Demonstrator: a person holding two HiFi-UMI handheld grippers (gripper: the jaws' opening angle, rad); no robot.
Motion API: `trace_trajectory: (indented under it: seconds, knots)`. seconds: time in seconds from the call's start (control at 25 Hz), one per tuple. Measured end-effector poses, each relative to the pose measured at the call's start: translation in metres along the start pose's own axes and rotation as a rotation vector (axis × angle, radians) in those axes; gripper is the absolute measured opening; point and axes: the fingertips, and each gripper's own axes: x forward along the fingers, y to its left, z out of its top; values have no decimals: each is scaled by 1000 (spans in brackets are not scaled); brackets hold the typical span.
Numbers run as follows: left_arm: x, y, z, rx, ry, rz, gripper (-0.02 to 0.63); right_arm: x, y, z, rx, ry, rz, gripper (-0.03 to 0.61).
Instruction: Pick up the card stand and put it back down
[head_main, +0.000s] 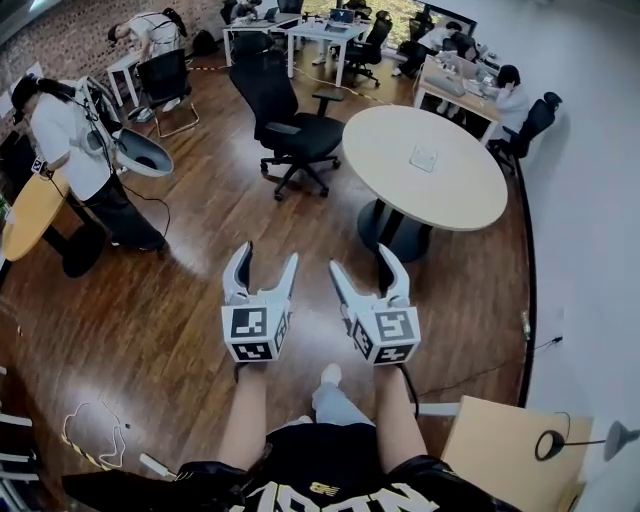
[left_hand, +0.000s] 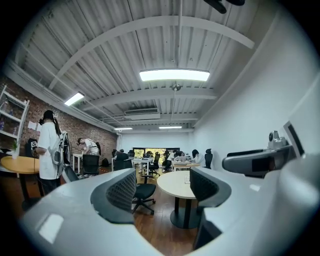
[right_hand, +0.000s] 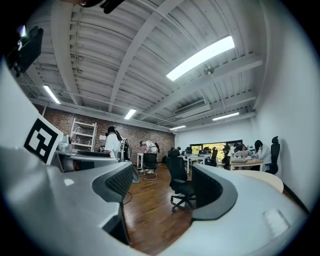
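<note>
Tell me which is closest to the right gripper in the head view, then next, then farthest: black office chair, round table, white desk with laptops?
From the right gripper:
1. Round table, just ahead, slightly right.
2. Black office chair, ahead and left.
3. White desk with laptops, far back.

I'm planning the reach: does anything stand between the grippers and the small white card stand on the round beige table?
Nothing visible: wooden floor alone separates the left gripper and right gripper from the round beige table bearing the small white card stand.
</note>
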Motion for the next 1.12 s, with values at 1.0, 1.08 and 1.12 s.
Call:
trace_trajectory:
  seconds: [1.0,1.08,1.12]
  knots:
    - [284,-179,1,64,33,-321,336,55,-291,-3,55,-34,-269,348]
    - [293,-180,1,62,36,-320,336,57,-300,-6,62,-31,-274,348]
    - [297,-180,0,61,38,-318,336,59,-303,-7,65,-30,-276,348]
